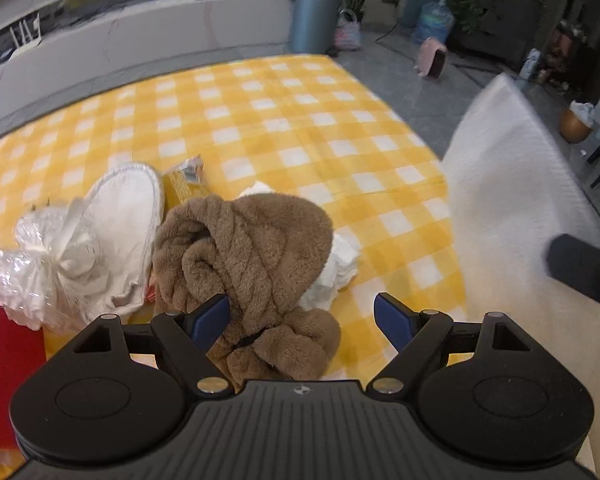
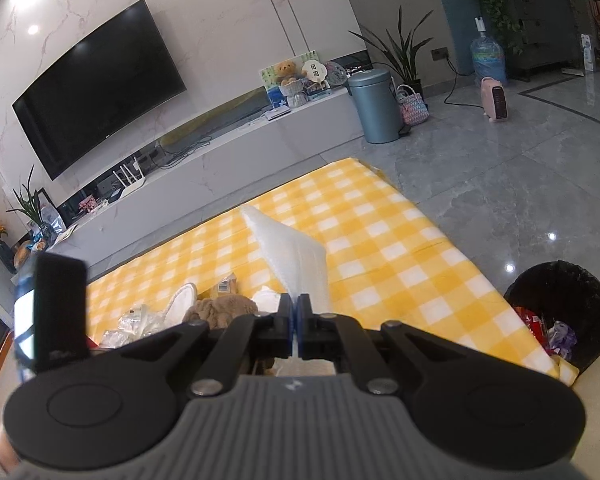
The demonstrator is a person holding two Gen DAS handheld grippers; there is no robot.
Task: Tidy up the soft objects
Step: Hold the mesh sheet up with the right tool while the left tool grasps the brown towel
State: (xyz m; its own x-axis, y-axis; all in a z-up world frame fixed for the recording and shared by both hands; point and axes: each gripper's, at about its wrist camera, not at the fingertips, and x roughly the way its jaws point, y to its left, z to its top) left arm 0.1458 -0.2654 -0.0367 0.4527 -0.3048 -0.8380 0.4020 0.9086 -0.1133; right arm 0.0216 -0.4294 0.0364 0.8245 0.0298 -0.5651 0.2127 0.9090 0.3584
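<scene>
Right jaws pinching the white sheet, left jaws spread over the pile.

Your right gripper [image 2: 294,312] has its jaws pressed together on the white foam sheet [image 2: 296,248], lifted above the yellow checked cloth [image 1: 284,120]. Your left gripper [image 1: 302,314] hangs with jaws spread, holding nothing, just above the brown plush towel [image 1: 248,256] on that cloth. Beside the towel: white slipper [image 1: 128,216], bagged white item [image 1: 40,264], crumpled tissue [image 1: 340,268]. Sorting looks barely started; the pile is untouched.
</scene>
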